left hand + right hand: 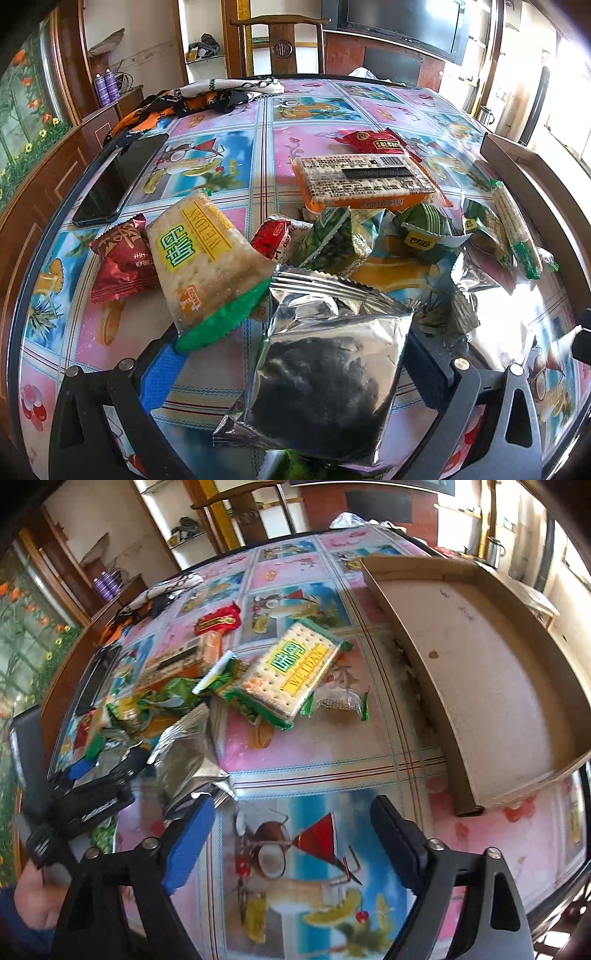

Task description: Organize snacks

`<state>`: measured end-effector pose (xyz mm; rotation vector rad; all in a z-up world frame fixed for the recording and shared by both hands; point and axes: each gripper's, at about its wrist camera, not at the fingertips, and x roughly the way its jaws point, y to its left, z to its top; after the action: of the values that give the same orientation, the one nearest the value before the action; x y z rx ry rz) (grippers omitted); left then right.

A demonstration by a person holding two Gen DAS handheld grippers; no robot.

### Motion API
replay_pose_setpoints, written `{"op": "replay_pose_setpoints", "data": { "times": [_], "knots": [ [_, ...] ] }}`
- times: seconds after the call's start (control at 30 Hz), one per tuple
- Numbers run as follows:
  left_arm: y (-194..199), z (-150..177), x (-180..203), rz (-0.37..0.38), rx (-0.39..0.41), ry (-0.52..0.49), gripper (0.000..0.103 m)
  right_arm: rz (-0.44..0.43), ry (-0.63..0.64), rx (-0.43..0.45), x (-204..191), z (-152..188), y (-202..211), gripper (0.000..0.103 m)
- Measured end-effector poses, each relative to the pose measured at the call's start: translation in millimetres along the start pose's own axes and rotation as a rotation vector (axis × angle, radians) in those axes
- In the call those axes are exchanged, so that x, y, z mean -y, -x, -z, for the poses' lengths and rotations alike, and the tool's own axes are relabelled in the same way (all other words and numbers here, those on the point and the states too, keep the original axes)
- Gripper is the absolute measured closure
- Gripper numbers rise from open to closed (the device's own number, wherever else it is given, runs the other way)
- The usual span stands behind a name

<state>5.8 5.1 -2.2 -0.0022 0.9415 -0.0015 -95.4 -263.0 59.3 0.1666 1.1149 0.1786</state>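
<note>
A silver foil packet (325, 369) lies between the wide-set fingers of my left gripper (293, 338). It touches the right finger, and tablecloth shows between it and the blue left pad (162, 373). Beyond it is a heap of snacks: a Weidan cracker pack (207, 254), an orange cracker pack (365, 181), green packets (332, 240) and red packets (123, 258). My right gripper (293, 805) hangs open over bare tablecloth with nothing between its fingers. The left gripper (110, 771) and the silver foil packet (184, 760) show to its left. A second Weidan cracker pack (291, 668) lies near the cardboard box (461, 746).
The shallow cardboard box lies on the right of the round table, and nothing shows inside it. A black phone (118, 181) and a patterned cloth (221, 96) lie at the far left. A wooden chair (280, 40) stands behind the table. A person's hand (37, 897) holds the left gripper.
</note>
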Motion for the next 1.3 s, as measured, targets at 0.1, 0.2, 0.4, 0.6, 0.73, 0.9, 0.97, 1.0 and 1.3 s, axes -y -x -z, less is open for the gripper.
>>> {"op": "replay_pose_setpoints", "data": {
  "times": [0.1, 0.2, 0.4, 0.6, 0.73, 0.9, 0.97, 1.0, 1.3],
  "knots": [
    [0.2, -0.2, 0.1, 0.004, -0.010, -0.014, 0.000, -0.007, 0.070, -0.005, -8.5, -2.9, 7.2, 0.015],
    [3.5, 0.9, -4.2, 0.026, -0.084, -0.040, 0.000, 0.003, 0.163, -0.006, -21.5, -2.2, 11.9, 0.015],
    [41.7, 12.7, -19.4, 0.104, -0.106, -0.018, 0.000, -0.003, 0.223, -0.025, -38.5, -9.0, 1.1, 0.015],
    [72.6, 12.4, -34.5, 0.163, -0.078, -0.046, 0.000, 0.006, 0.285, -0.047, -59.8, -21.3, -22.8, 0.015],
    [73.1, 12.8, -37.3, 0.176, -0.105, -0.053, 0.000, 0.002, 0.299, -0.076, -73.8, -28.2, -41.3, 0.015],
    [66.2, 5.6, -34.0, 0.191, -0.119, -0.064, 0.000, 0.016, 0.330, -0.121, -86.9, -29.1, -61.3, 0.018],
    [62.6, 3.3, -30.6, 0.194, -0.126, -0.070, 0.000, 0.034, 0.327, -0.141, -87.6, -26.7, -67.4, 0.027],
    [59.9, 2.1, -28.1, 0.197, -0.131, -0.074, 0.000, 0.048, 0.333, -0.132, -88.1, -25.7, -66.7, 0.035],
    [28.8, -5.0, -11.9, 0.176, -0.191, -0.089, 0.015, -0.018, 0.259, -0.067, -62.8, -17.8, -26.1, 0.039]
  ]
}}
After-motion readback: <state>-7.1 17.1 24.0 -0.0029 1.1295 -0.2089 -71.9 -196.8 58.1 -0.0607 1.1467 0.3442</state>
